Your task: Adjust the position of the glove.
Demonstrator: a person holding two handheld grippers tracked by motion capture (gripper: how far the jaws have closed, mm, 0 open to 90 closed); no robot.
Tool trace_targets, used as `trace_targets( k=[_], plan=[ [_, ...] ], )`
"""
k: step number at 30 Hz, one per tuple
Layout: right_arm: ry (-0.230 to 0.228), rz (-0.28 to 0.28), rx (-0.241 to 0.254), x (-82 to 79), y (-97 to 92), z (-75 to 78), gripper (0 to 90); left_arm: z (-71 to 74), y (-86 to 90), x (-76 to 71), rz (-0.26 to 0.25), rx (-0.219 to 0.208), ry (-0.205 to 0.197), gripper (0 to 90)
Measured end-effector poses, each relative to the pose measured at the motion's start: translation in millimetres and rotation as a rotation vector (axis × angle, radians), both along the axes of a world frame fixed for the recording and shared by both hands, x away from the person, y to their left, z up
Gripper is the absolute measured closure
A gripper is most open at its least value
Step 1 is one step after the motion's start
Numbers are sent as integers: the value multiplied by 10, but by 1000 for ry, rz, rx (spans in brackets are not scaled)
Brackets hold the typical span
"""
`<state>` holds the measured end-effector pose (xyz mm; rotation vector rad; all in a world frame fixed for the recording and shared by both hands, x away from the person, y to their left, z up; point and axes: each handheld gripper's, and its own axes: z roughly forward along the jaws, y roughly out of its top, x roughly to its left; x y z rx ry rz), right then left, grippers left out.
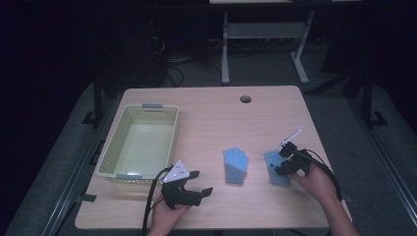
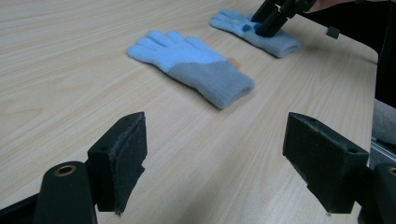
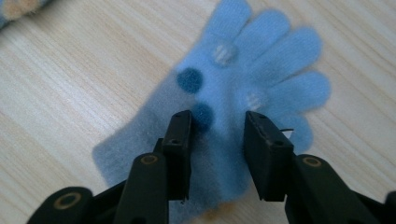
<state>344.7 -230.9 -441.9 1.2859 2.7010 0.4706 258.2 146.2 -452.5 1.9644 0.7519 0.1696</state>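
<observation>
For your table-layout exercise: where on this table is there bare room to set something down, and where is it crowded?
Free: the far table strip between the basket and the hole, and the near edge below the middle glove. Crowded: the right side, where the right gripper works on the right glove.
</observation>
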Motion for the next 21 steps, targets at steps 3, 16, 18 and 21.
trace_targets(
  k=[3,16,18,21],
  plan=[
    [4,-8,4,7,-5,2,660,-5,0,0,0,0,1,215],
    [7,-12,8,22,-3,6,770,-25,-21,-5,-3,6,8,216],
    [9,-15,9,22,0,8,788,-18,-19,-4,-3,5,6,216],
    [11,-20,6,23,11,13,804,-18,-15,0,0,2,6,216]
  ],
)
